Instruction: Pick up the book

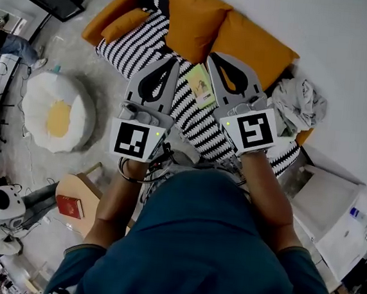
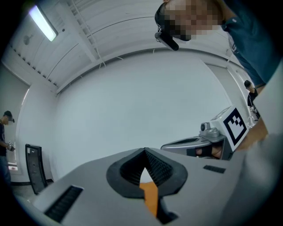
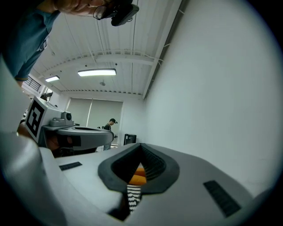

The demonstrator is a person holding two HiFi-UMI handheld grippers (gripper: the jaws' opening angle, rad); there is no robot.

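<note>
Two hand-held grippers: the left hand-held gripper (image 1: 168, 67) and the right hand-held gripper (image 1: 219, 62). Two marker cubes, one on each: the left cube (image 1: 137, 140) and the right cube (image 1: 253, 129).

Two books: one green-yellow book (image 1: 201, 85) between the two hand-held grippers, and one red book (image 1: 70, 206) well behind the left one.

Orange cushions (image 1: 196, 18): at least three, ahead of the tips; the leftmost heap may be two.

One striped cover (image 1: 135, 48) under both hand-held grippers. One egg-shaped floor cushion (image 1: 57, 115) left of the left hand-held gripper. One crumpled grey cloth (image 1: 301, 103) right of the right one.
</note>
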